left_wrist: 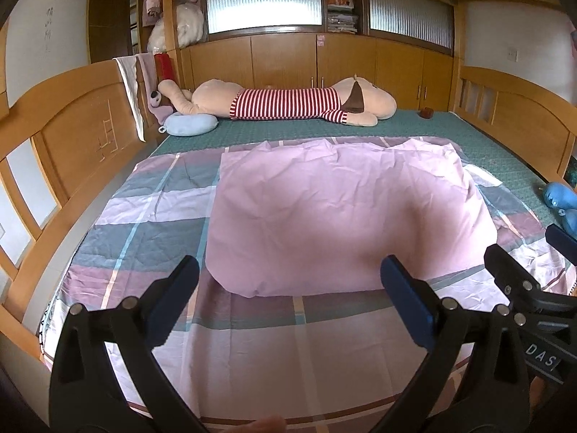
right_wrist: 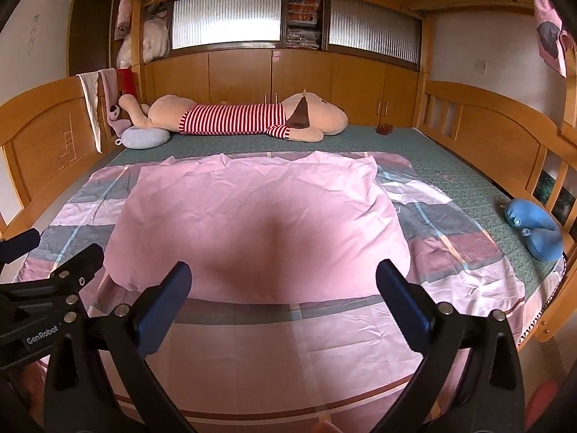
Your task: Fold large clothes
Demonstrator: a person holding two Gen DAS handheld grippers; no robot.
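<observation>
One large plaid sheet (left_wrist: 151,213) in pink, grey and pale blue lies spread across the near half of the bed (left_wrist: 324,128), and its plain pink underside (left_wrist: 342,209) is folded over onto the sheet's middle, so the fold's rounded near edge sits just beyond both tools. Two tools are in view. The left tool (left_wrist: 288,299) hangs above the near part of the sheet with its two blue-padded fingers spread wide and nothing between them. The right tool (right_wrist: 283,299) hangs beside it, likewise spread wide and holding nothing; each tool shows at the edge of the other's camera view.

Beyond the sheet, on the green mattress cover, one long plush dog (left_wrist: 288,103) in a red-and-white striped shirt lies lengthwise along the far cabinets. One pale blue cushion (left_wrist: 189,124) rests beyond the sheet's far left corner, touching the plush dog's legs. One blue plush toy (right_wrist: 533,227) lies just off the sheet's right edge, against the bed rail. One small dark red object (right_wrist: 384,128) sits beyond the sheet's far right corner; what it is cannot be told. Two cloths hang over the wooden headboard (left_wrist: 72,133) to the sheet's left.

"GenRobot" is printed on the left tool's body in the right wrist view; the letters "DAS" show on the right tool in the left wrist view.
</observation>
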